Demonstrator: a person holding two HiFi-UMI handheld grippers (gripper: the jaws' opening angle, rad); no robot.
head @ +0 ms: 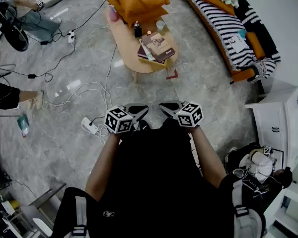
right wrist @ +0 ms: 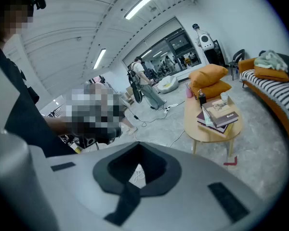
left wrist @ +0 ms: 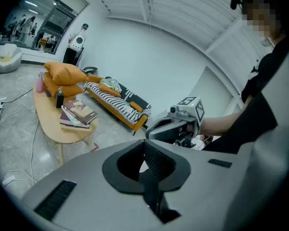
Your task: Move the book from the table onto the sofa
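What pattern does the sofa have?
The sofa has black-and-white stripes with an orange edge, clearest in the head view.

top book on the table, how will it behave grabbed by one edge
The top book looks thin, so probably light; it may sag open from an edge grip. It lies askew on the stack, so a push likely slides it.

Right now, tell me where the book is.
In the head view the book tops a small stack on the oval table, upper centre, left of the striped sofa.
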